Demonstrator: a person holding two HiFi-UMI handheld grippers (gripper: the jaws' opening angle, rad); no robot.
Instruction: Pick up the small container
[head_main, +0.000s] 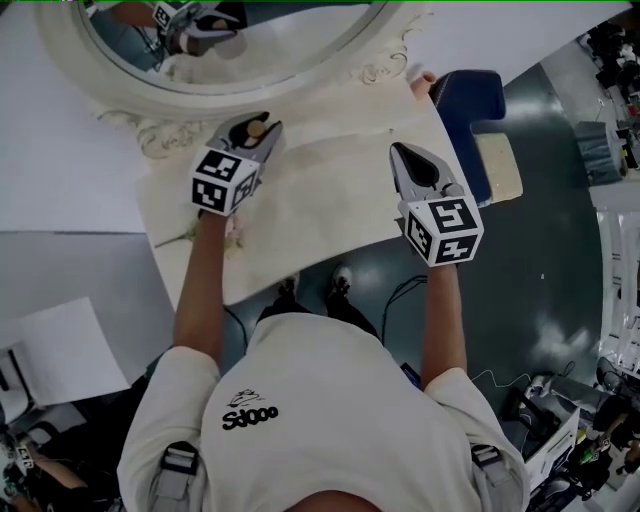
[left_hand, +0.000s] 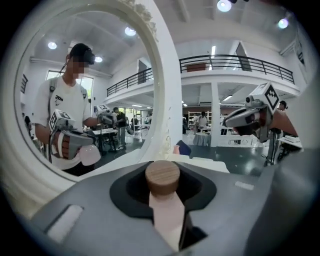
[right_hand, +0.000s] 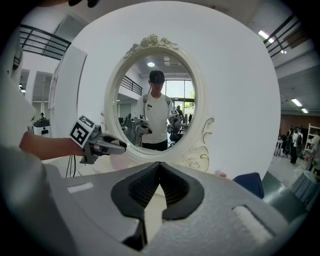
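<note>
At the upper left of the head view, just below the mirror (head_main: 200, 92), the left gripper (head_main: 252, 127) is closed to a middling width on the container (left_hand: 165, 210), its pads pressing the pale pink body on either side. The wooden cap (left_hand: 162, 176) sits above the jaws, clear of them.

The container's long axis looks close to upright. The cap points up, since the head view shows its round top from above, and the body runs down between the jaws toward the desk (head_main: 320, 200). No view shows whether the base has left the desk.

To lift it well, I judge the grip should hold firm on the body, not the cap, which might pull off. The rise should go straight up along that axis, so the container neither tips nor slides in the pads. Drawing slightly back from the mirror would guard against a knock.

The right gripper (right_hand: 160, 170) hangs well apart at centre right of the head view, jaws together on nothing, and should stay out of the way.
</note>
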